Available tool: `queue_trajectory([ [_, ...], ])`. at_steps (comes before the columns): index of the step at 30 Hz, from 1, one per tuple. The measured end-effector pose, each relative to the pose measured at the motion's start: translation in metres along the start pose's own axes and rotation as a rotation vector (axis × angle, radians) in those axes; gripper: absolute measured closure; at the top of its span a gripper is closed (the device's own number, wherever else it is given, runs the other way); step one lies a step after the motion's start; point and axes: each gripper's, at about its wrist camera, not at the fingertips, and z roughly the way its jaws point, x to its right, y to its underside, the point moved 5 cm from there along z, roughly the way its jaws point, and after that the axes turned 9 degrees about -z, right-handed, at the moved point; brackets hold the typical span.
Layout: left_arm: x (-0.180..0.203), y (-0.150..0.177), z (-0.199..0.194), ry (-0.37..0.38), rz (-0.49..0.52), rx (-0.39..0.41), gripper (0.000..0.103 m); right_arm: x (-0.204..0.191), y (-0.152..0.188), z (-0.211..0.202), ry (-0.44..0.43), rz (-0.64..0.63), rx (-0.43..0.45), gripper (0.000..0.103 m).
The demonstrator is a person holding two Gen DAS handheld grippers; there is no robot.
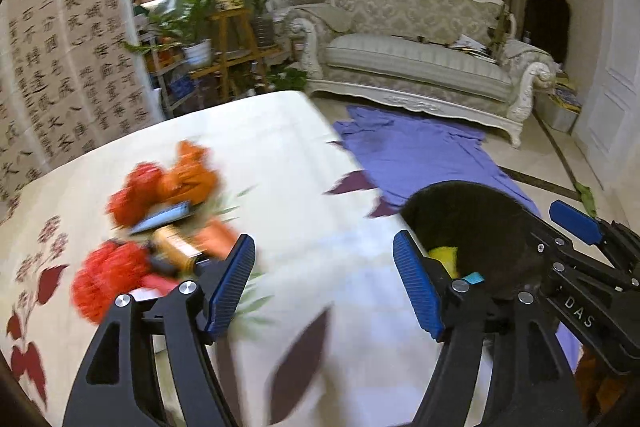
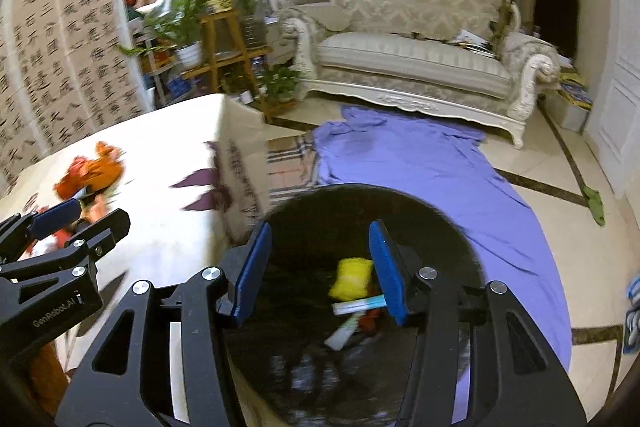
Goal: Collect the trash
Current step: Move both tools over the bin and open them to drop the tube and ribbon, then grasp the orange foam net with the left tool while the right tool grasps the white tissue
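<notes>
A blurred pile of trash (image 1: 160, 227) lies on the floral tablecloth (image 1: 300, 187): red and orange crumpled wrappers, a blue flat packet and a brown bottle. My left gripper (image 1: 324, 283) is open and empty, just right of the pile. A black trash bin (image 2: 320, 211) stands on the floor beside the table. It holds a yellow wad (image 2: 352, 277), a white strip and red scraps. My right gripper (image 2: 320, 271) is open and empty above the bin's mouth. The bin (image 1: 472, 219) and the right gripper (image 1: 576, 223) also show in the left wrist view.
A purple cloth (image 2: 420, 167) covers the floor between the bin and an ornate cream sofa (image 2: 420, 55). Potted plants on a wooden stand (image 2: 224, 39) stand beyond the table. A calligraphy screen (image 2: 68, 47) lines the left. A green rag (image 2: 594, 203) lies on the tiles.
</notes>
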Motion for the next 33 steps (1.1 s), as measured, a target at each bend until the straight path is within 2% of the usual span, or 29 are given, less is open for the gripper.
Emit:
queue_trajectory([
  [8,-0.065,0.015,-0.017,-0.114,-0.084,-0.008,0.033,-0.069,-0.005,-0.002,-0.11,-0.092,-0.002,0.053],
  [17,-0.133,0.021,-0.025,-0.211,-0.187,-0.02,0.033,-0.128,-0.011,-0.007,-0.208,-0.172,-0.001,0.053],
  [28,-0.213,0.032,-0.041,-0.3,-0.287,-0.012,0.033,-0.205,-0.017,-0.018,-0.311,-0.289,0.006,0.053],
  [33,-0.239,0.041,-0.046,-0.316,-0.313,-0.02,0.033,-0.234,-0.016,-0.016,-0.34,-0.328,-0.008,0.053],
])
